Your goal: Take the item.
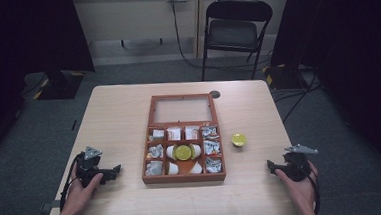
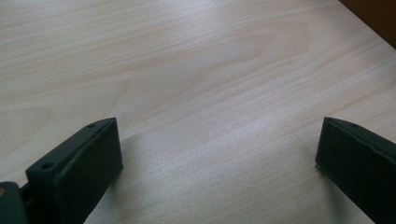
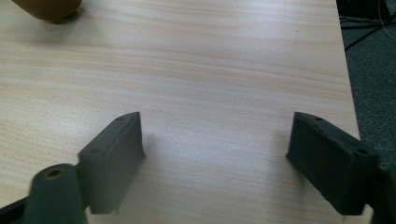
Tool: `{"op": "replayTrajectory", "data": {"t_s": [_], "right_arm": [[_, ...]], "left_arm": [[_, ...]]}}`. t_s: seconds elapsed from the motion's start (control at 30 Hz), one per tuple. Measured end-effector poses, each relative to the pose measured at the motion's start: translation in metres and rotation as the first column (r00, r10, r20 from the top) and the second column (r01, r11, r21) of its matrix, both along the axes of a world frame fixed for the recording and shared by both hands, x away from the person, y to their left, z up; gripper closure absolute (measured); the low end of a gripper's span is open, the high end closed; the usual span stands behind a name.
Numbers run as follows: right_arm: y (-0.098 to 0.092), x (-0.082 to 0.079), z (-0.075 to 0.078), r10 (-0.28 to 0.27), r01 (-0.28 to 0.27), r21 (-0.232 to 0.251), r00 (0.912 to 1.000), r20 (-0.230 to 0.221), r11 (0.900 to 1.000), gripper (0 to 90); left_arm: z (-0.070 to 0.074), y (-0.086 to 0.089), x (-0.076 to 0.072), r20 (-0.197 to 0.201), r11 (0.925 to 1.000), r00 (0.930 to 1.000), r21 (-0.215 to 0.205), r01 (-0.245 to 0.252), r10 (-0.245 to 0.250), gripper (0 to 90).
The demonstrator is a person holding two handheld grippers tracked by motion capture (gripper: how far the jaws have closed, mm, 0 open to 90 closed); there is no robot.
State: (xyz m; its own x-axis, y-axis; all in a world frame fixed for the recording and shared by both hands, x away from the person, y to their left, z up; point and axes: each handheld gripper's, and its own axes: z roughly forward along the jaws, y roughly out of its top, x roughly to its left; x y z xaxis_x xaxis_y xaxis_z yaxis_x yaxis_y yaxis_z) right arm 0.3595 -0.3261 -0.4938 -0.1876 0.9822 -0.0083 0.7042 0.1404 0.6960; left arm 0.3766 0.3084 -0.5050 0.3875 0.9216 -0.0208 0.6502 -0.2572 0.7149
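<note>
- Your left tongs [image 1: 116, 169] are resting low on the pale wooden counter [image 1: 119, 117], near its left front corner, with your hand wrapped around the body from behind.
- In the left gripper view those tongs [image 2: 217, 154] are standing wide apart, with bare wood grain between the two black jaws and nothing gripped.
- Your right tongs [image 1: 270, 165] are sitting near the right front corner of the counter, pointing inward toward the middle.
- In the right gripper view they [image 3: 217, 149] are also gaping wide, nothing lying between the jaws, and the counter's right edge and grey carpet are showing past the far jaw.
- The reddish-brown wooden compartment box [image 1: 184, 177] is lying in the middle of the counter, between your two hands and well apart from both; its glass-paned lid [image 1: 182, 109] is lying open on the far side.
- Its outer compartments are holding small wrapped packets in silver and white; what exactly they are, you cannot tell at this size.
- A round yellow-topped cup [image 1: 183, 152] is sitting in the centre of the box among white cups.
- A second small round yellow-lidded cup [image 1: 239, 140] is standing on the bare counter just right of the box, nearer your right tongs than your left.
</note>
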Motion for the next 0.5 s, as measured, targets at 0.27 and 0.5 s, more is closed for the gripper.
{"op": "replayTrajectory", "data": {"t_s": [0.27,0.5], "right_arm": [[0.0022,-0.0051,-0.0053,-0.023,0.023,0.008,0.9985,0.050,1.000,12.5],[0.0028,-0.0059,-0.0052,-0.030,0.029,0.005,0.9983,0.051,1.000,12.5]], "left_arm": [[0.0000,0.0000,0.0002,0.000,1.0000,1.0000,0.001,0.002,-0.002,0.0],[0.0000,-0.0003,0.0004,0.001,1.0000,1.0000,0.001,0.003,-0.003,0.0]]}}
